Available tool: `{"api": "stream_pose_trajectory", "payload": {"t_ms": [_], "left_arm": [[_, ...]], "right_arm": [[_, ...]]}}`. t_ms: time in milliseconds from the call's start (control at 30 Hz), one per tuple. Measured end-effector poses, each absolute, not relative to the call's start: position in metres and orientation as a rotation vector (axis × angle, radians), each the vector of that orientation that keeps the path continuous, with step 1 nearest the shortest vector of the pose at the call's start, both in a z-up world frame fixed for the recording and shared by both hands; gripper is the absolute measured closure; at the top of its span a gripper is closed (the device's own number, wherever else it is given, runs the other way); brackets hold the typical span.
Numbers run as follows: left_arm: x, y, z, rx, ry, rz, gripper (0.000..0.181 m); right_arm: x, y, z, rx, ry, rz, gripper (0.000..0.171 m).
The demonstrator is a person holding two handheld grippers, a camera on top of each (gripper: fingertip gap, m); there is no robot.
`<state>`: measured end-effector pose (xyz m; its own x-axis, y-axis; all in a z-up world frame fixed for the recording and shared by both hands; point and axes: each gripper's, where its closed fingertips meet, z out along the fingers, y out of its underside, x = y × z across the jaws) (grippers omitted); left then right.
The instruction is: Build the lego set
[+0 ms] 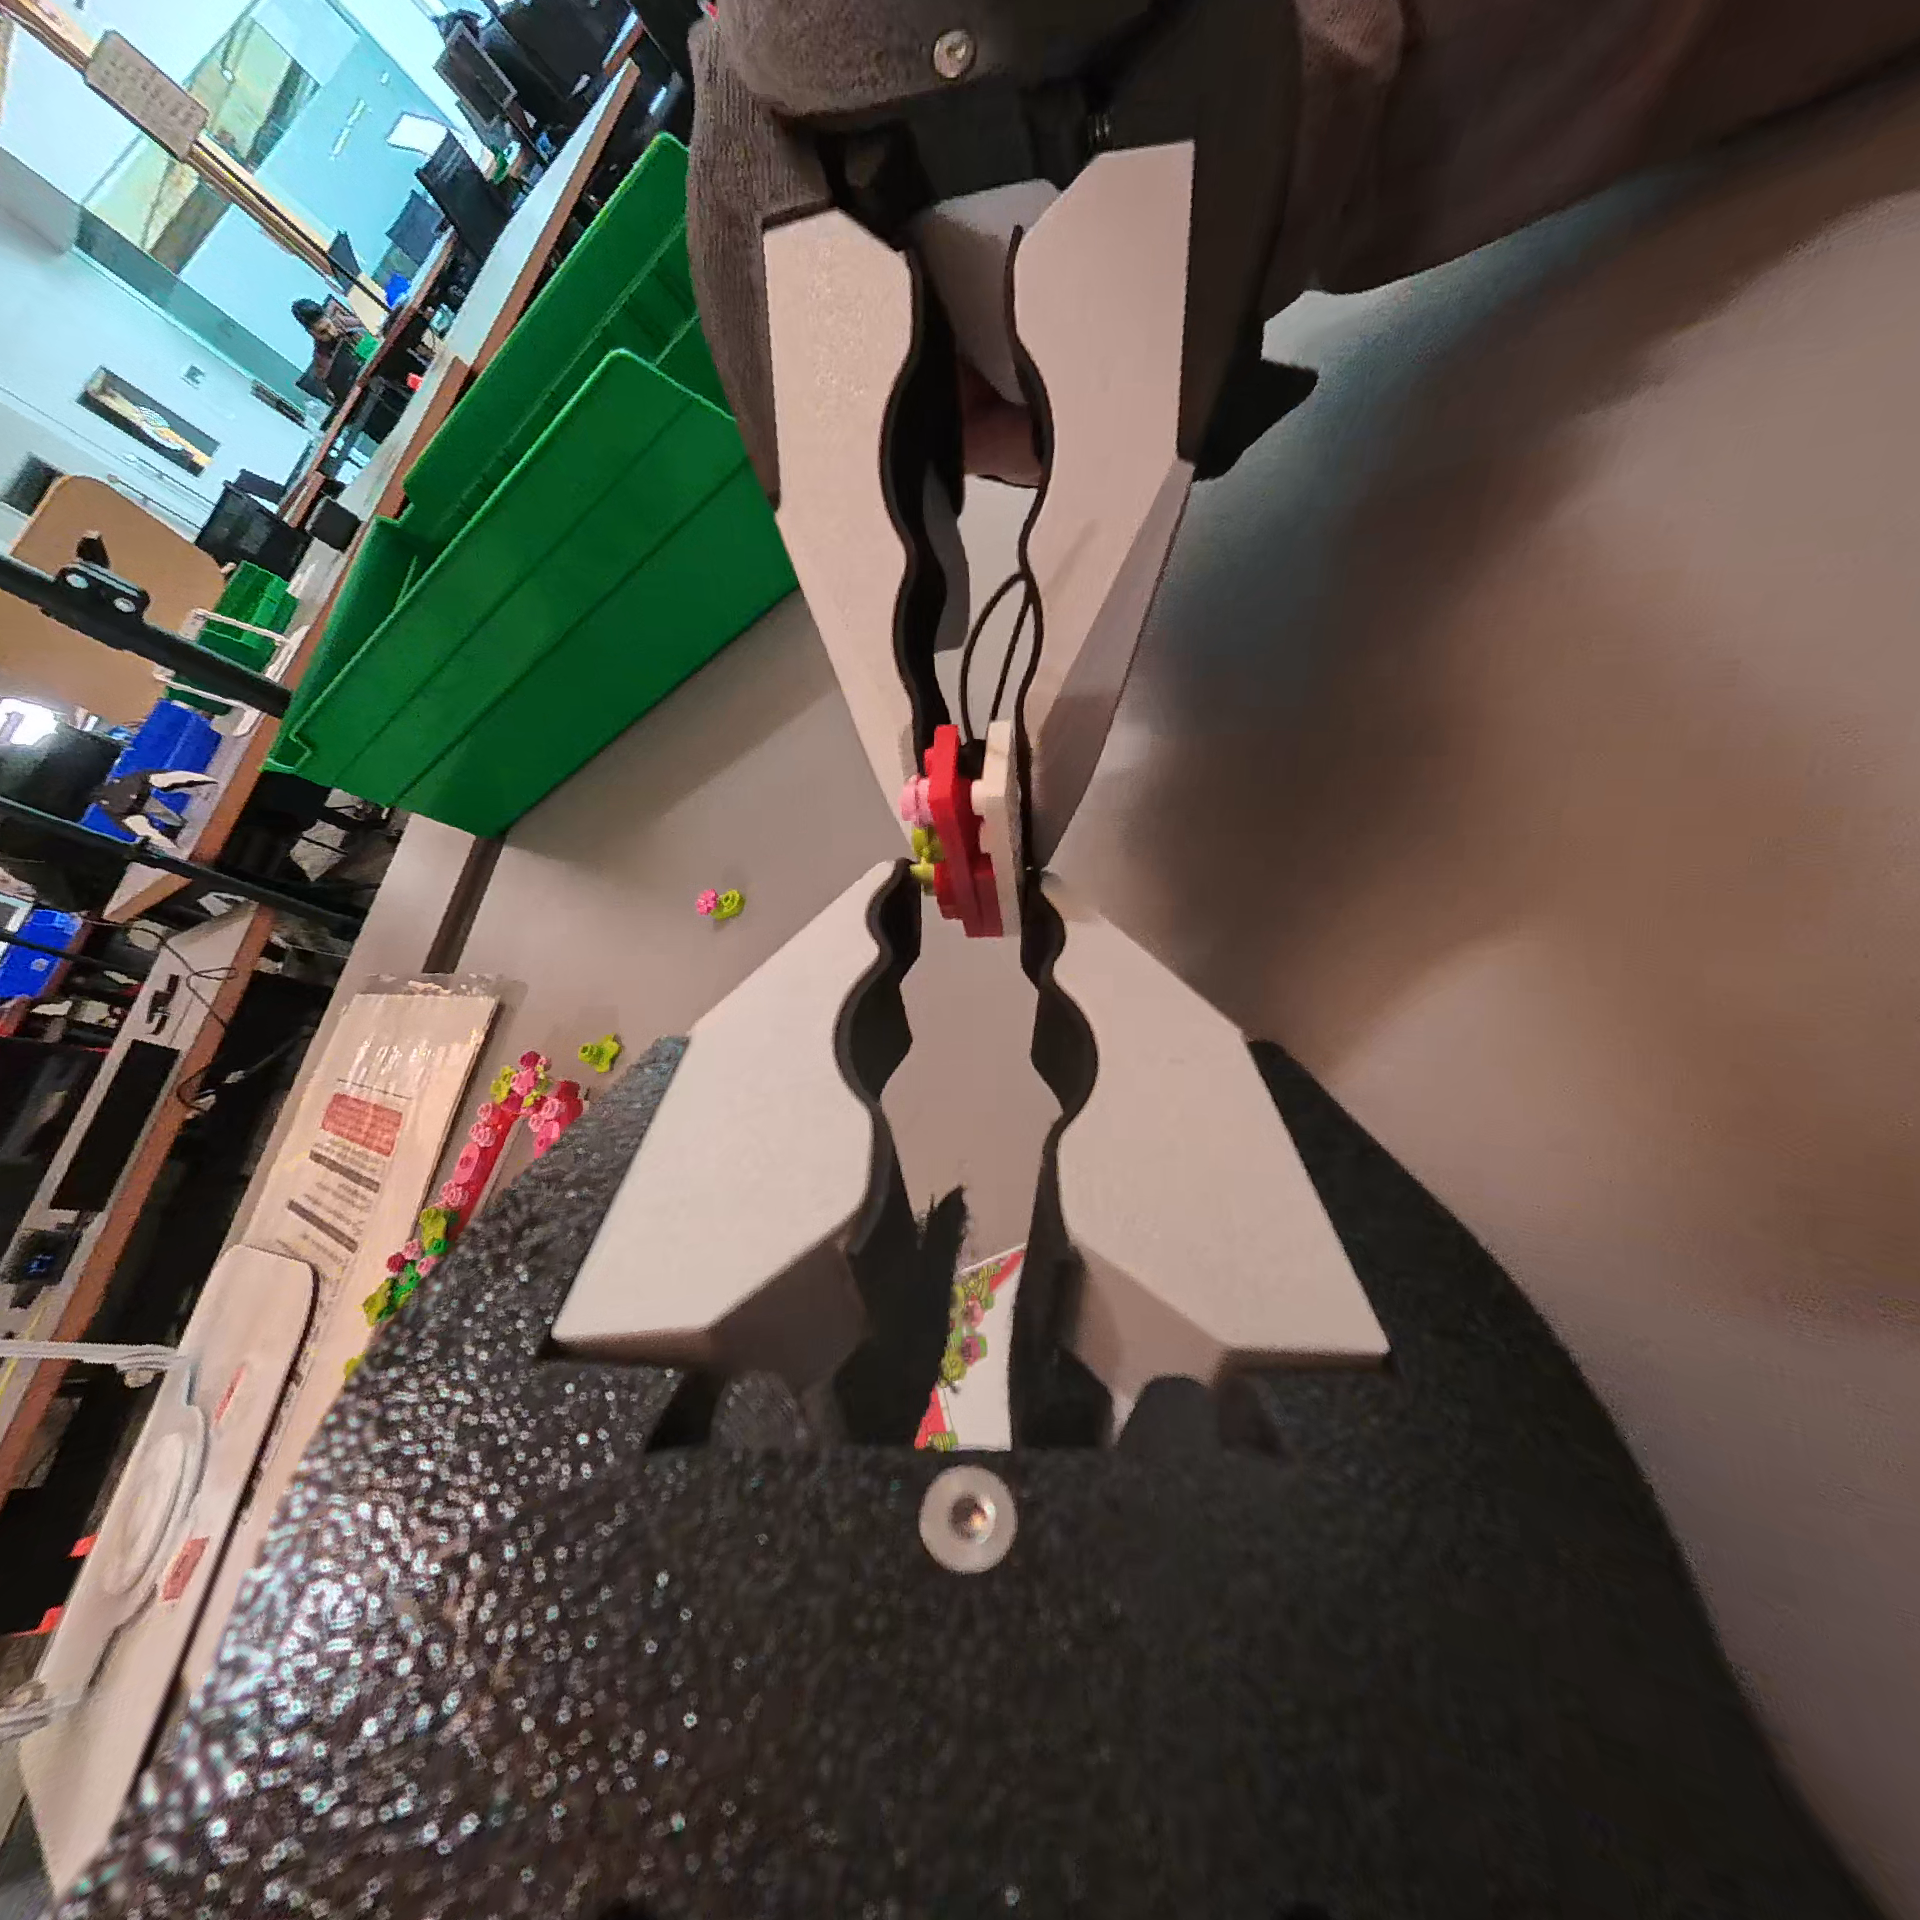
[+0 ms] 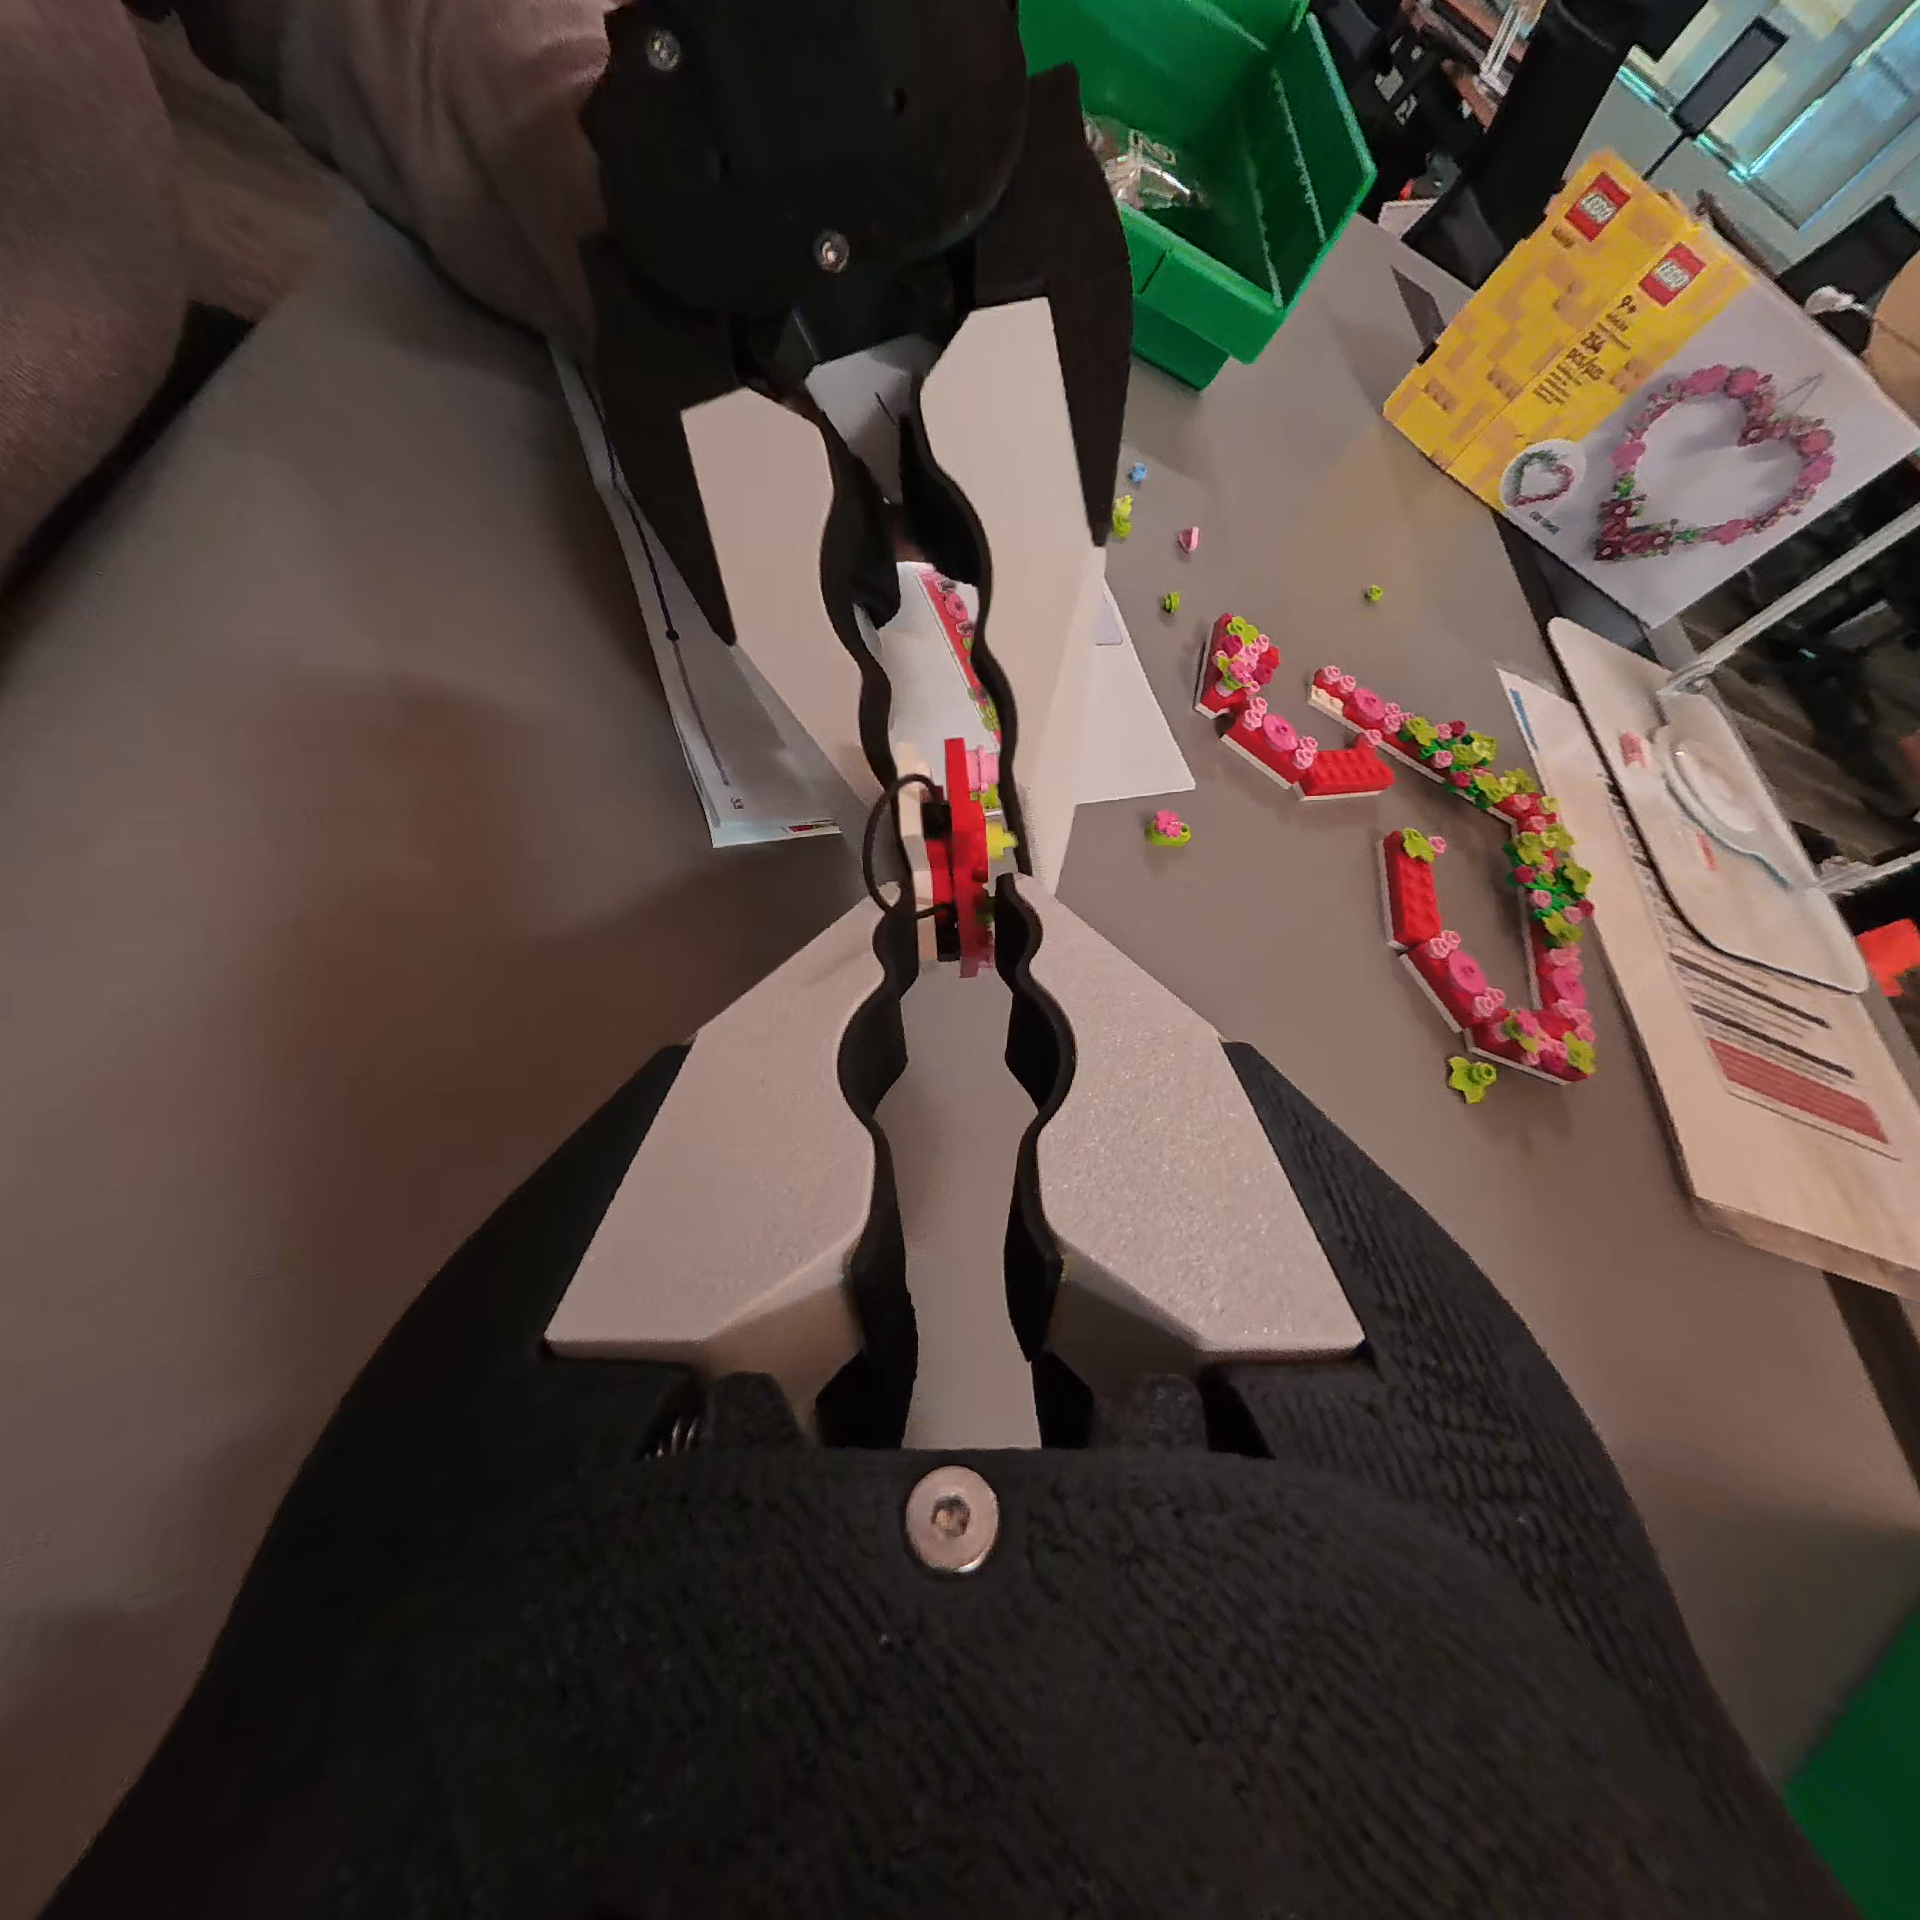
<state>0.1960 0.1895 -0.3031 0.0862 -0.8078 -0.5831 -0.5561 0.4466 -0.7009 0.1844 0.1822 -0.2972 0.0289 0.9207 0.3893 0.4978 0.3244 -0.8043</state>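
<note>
Right hand-held gripper [image 2: 951, 914] and left hand-held gripper [image 1: 971, 883]: tip to tip, both clamped on red-and-white lego piece [image 2: 961, 852] above bench [image 2: 416, 727]. Light, stiff, studs fragile; grip plate faces.

- The booklet [image 2: 1117, 675] is largely hidden behind the left gripper [image 2: 961, 831].
- The heart [image 1: 488, 1153] is partly covered by that gripper's body.
- The box [image 2: 1662, 395] is cut off at the frame edge.
</note>
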Motion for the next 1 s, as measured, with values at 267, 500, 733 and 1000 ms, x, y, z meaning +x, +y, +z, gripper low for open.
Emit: {"api": "stream_pose_trajectory", "payload": {"t_ms": [267, 500, 733, 1000], "left_arm": [[0.197, 0.194, -0.295, -1.158, 1.497, -0.287, 0.159], [0.196, 0.184, -0.285, -1.128, 1.489, -0.397, 0.151], [0.198, 0.170, -0.278, -1.074, 1.511, -0.489, 0.157], [0.196, 0.173, -0.281, -1.084, 1.548, -0.462, 0.167]], "right_arm": [[0.184, 0.186, -0.290, -1.295, -1.570, 0.539, 0.159], [0.186, 0.181, -0.283, -1.249, -1.571, 0.550, 0.159], [0.185, 0.176, -0.284, -1.229, -1.603, 0.542, 0.159], [0.184, 0.177, -0.289, -1.255, -1.613, 0.542, 0.159]]}}
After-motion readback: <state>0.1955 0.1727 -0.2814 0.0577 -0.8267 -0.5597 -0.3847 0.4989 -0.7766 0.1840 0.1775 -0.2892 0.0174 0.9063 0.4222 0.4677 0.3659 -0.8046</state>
